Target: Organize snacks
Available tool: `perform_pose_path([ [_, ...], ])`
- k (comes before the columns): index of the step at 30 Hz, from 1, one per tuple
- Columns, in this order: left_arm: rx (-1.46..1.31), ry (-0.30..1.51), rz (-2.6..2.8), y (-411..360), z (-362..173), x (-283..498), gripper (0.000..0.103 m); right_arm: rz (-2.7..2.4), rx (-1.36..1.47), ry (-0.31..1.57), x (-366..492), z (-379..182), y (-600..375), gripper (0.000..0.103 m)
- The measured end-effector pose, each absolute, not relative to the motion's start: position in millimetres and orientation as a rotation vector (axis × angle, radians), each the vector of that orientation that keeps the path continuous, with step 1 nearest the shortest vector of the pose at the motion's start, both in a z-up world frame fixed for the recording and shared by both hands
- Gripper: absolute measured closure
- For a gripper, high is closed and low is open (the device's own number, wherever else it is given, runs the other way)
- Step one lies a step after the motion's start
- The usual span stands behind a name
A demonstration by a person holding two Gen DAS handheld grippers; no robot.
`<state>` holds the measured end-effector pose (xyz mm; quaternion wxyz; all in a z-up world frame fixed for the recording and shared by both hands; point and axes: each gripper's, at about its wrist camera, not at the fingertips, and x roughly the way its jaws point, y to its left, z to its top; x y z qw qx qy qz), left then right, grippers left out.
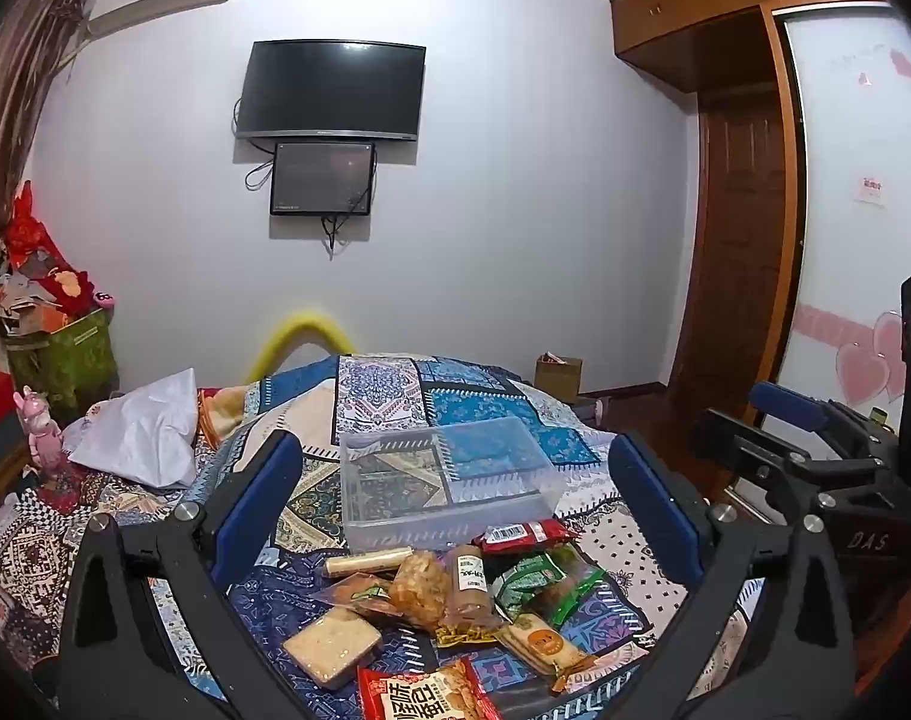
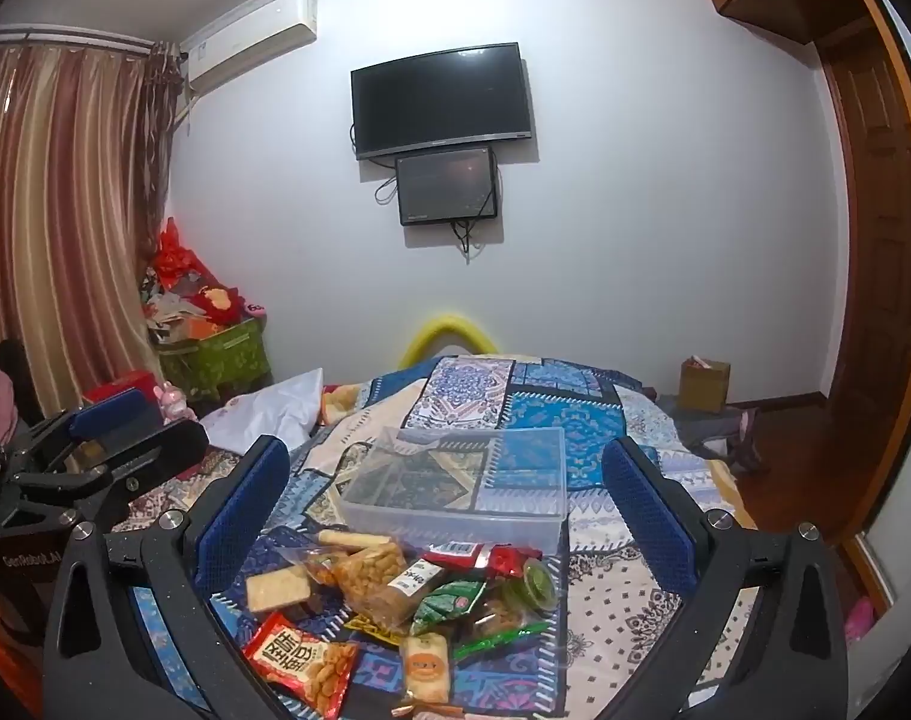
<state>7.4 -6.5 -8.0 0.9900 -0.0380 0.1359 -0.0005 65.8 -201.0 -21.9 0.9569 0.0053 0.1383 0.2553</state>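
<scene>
A bed (image 1: 383, 396) covered with a blue patchwork quilt fills the lower part of both views, standing against a pale wall. On that wall hangs a dark television (image 1: 332, 90) with a smaller dark screen (image 1: 322, 179) just below it. A wall air conditioner (image 2: 251, 42) sits high up beside striped curtains (image 2: 59, 210). A wooden wardrobe (image 1: 719, 24) and a brown door (image 1: 737, 252) stand to the right of the television wall.

On the quilt lies a clear plastic box (image 1: 449, 480), open-topped and with nothing inside. Just in front of the box is a loose heap of snacks (image 1: 455, 594): a red packet (image 1: 527, 534) touching the box's front wall, a green packet (image 1: 539, 582), a pale square cracker (image 1: 332, 645), a bag of peanuts (image 2: 368, 570), and a red bag with large white characters (image 2: 299, 660) farthest from the box. A white pillow (image 1: 140, 438) rests to the left of the box, well apart from it.

The left gripper (image 1: 455, 498) hovers above the snacks, aimed toward the box, its blue-padded jaws spread wide and holding nothing. The right gripper (image 2: 449, 492) hovers alongside in the same pose, jaws likewise parted and without a load.
</scene>
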Motion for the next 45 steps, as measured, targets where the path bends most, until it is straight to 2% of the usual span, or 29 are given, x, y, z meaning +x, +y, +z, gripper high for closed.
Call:
perform_pose_path([
  [45, -0.089, 0.296, -0.001, -1.4, -11.4, 13.0, 0.0, 0.539, 0.023, 0.27, 66.6, -30.1, -198.3, 0.0],
])
